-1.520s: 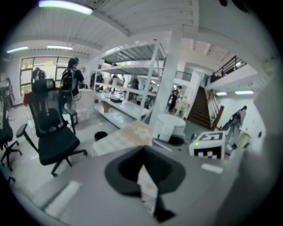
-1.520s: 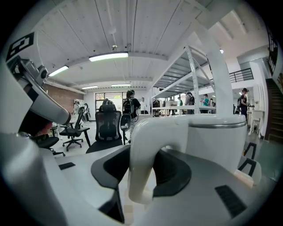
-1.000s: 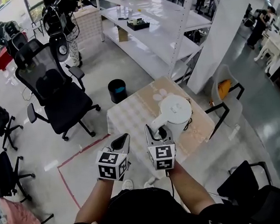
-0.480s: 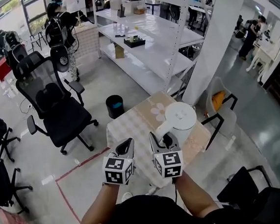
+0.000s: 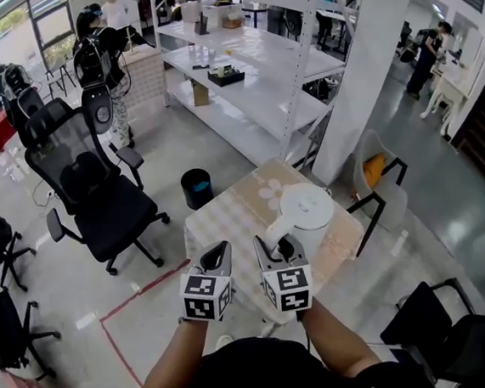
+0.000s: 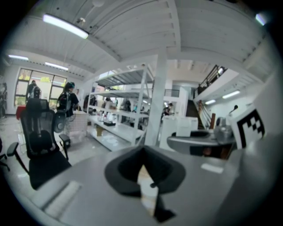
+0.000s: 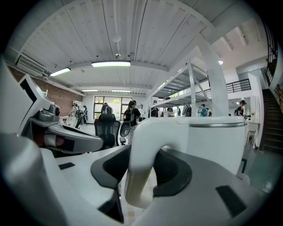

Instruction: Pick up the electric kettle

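Observation:
A white electric kettle hangs just above the small table with the beige patterned cloth. My right gripper has the kettle's curved handle between its dark pads, which press on it from both sides while the jaws are opening slightly. In the right gripper view the kettle body fills the right side. My left gripper hovers beside it on the left, over the table's near edge, jaws together and empty. Its pads show only a thin slit between them.
A black office chair and a black bin stand left of and behind the table. White shelving and a white pillar rise behind. A grey chair stands to the right. People stand far back.
The right gripper has risen a little with the kettle by its handle. The left gripper stays about where it was.

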A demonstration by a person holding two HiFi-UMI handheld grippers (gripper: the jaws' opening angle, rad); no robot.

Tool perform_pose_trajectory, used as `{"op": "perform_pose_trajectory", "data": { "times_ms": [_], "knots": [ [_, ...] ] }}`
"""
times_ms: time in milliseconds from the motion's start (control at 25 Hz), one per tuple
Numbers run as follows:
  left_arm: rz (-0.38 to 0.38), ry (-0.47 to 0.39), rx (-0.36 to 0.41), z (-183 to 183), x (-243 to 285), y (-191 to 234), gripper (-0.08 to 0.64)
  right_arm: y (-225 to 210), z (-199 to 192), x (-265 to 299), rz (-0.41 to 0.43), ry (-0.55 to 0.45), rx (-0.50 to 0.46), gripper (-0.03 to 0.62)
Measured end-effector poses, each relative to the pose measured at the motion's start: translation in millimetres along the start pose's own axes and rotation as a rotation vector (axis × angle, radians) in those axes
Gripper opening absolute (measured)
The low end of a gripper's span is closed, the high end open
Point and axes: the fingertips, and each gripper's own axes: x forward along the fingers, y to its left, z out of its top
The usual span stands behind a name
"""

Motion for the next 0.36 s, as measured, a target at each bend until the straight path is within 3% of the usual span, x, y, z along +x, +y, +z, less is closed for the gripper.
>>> {"op": "perform_pose_trajectory", "data": {
  "times_ms": [360],
  "knots": [
    [-0.022, 0.015, 0.019, -1.5, -2.8, -4.7, 0.002, 3.6, 0.7, -4.1, -0.012, -0.003, 0.018, 0.149]
  ]
}}
